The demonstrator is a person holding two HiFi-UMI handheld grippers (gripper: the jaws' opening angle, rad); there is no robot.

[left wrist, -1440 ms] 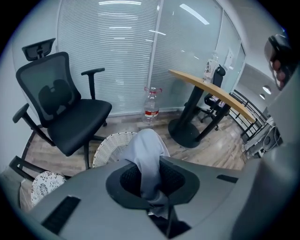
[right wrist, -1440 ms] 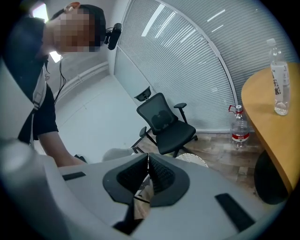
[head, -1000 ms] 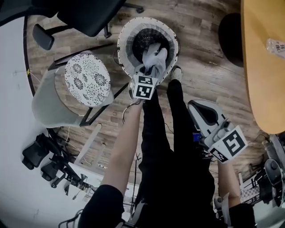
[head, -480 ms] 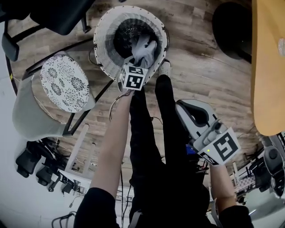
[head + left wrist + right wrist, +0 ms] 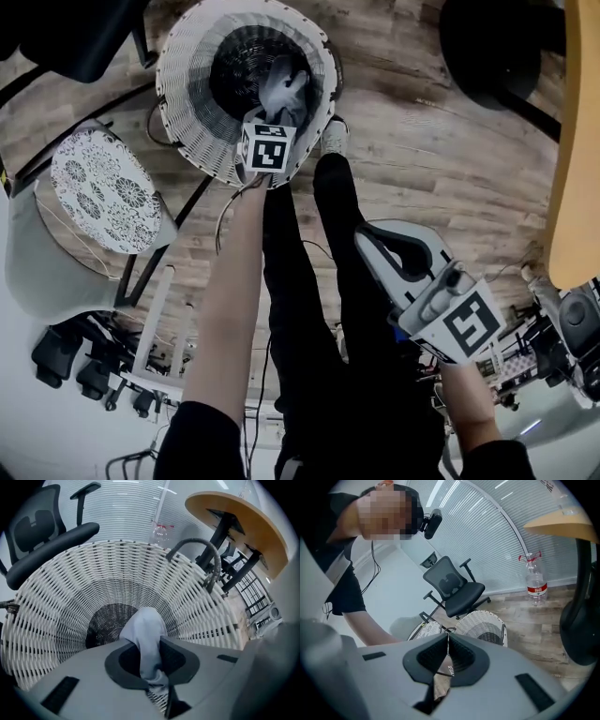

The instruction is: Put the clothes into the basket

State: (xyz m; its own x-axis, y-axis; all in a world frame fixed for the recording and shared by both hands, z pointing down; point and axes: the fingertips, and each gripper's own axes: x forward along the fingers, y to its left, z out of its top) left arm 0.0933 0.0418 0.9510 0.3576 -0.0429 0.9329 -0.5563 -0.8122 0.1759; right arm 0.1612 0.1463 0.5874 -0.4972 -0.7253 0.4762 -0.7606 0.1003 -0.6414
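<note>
One pale garment (image 5: pixel 146 634) hangs inside the basket (image 5: pixel 56 616)

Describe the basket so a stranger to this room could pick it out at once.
On the wooden floor, just ahead of the person's shoe, a round basket stands beside a black office chair and a grey seat with a floral-patterned top. It alone is white open weave with a dark bottom, and the left gripper holds a pale grey garment down into it.
</note>
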